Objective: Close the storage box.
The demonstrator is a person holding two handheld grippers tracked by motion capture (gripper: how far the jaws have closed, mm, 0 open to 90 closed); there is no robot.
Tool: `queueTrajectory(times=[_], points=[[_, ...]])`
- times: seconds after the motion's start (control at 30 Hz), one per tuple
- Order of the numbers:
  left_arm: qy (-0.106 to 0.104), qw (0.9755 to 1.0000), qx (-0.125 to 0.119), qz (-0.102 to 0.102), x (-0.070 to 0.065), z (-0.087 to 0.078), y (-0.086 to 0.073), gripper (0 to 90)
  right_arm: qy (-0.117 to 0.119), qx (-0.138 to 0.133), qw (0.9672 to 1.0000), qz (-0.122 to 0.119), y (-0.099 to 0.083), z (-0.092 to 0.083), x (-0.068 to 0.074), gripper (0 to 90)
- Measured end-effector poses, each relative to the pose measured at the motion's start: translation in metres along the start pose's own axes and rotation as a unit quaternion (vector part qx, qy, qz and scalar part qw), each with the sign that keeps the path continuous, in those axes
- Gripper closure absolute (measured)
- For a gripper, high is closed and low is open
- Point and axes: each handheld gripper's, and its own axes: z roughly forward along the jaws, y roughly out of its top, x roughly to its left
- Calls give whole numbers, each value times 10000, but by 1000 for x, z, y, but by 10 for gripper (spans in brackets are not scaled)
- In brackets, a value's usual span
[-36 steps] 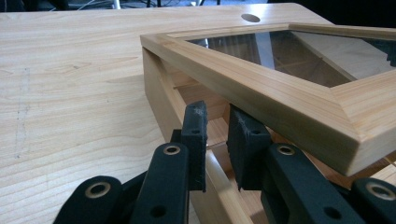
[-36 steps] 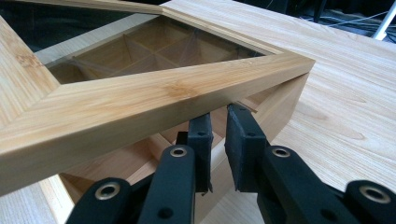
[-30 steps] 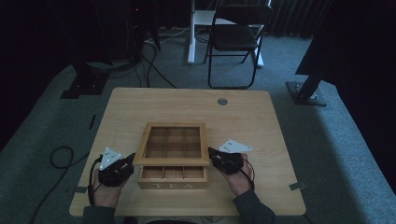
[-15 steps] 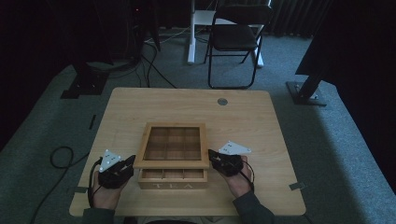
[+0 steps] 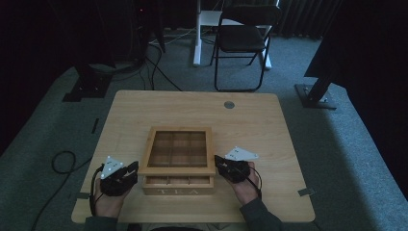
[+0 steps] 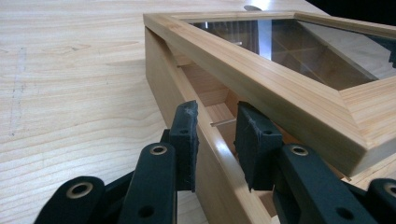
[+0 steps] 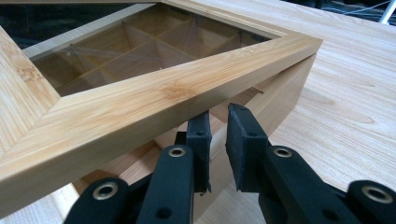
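High view: a wooden tea box (image 5: 179,163) sits near the front edge of the bench (image 5: 144,108), its glass-paned lid (image 5: 179,150) raised a little at the front, so a gap shows above the compartments. The box's long axis runs left to right across the bench, and a gripper stands at each short end: the left gripper (image 5: 131,172) at the box's left wall, the right gripper (image 5: 221,164) at its right wall, both equally near.

In the left gripper view, the left gripper (image 6: 217,135) straddles the box's side wall (image 6: 205,154) under the lid's frame; its jaws have just been opening, and the pads now stand a little clear of the wall between them. In the right gripper view, the right gripper (image 7: 218,140) sits narrow at the box's right wall beneath the lid's edge (image 7: 154,100); it looks pinched on the wall, though the contact is partly hidden.

The lid lies just above both grippers, so any coming move likely turns on that gap at the front.

The bench is pale wood grain with a round grommet (image 5: 229,104) at the back. Beyond it are grey carpet, a folding chair (image 5: 240,43) and cables (image 5: 62,161) in a dim room.
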Motion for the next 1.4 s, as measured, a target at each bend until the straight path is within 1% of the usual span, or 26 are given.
queueTrajectory(times=[0.17, 0.23, 0.37, 0.53, 0.73, 1.0, 1.2, 1.4], points=[[29, 10000, -1, -21, 1, -1, -3, 664, 17, 2, 10000, 17, -1, 0, 0, 792], [79, 10000, 27, -44, 2, -2, -5, 651, 18, 5, 10000, 31, -2, 1, 0, 794], [75, 9999, 36, -89, 4, -2, -8, 650, 18, 18, 10000, 39, -3, 1, 0, 795], [27, 10000, 35, -29, 3, -3, -10, 638, 16, 35, 10000, 46, -4, 1, 0, 795], [-25, 10000, 2, -13, 0, -5, -10, 631, 11, 53, 10000, 43, -5, 2, 1, 794], [-18, 10000, 19, -6, 0, -7, -11, 631, 15, 72, 10000, 39, -7, 1, 3, 794], [-6, 10000, 40, -21, 0, -7, -12, 632, -28, 80, 10000, -20, -8, -2, 4, 792], [-2, 10000, 63, -40, 0, -7, -13, 631, -60, 97, 9999, 42, -9, -7, 3, 788]])
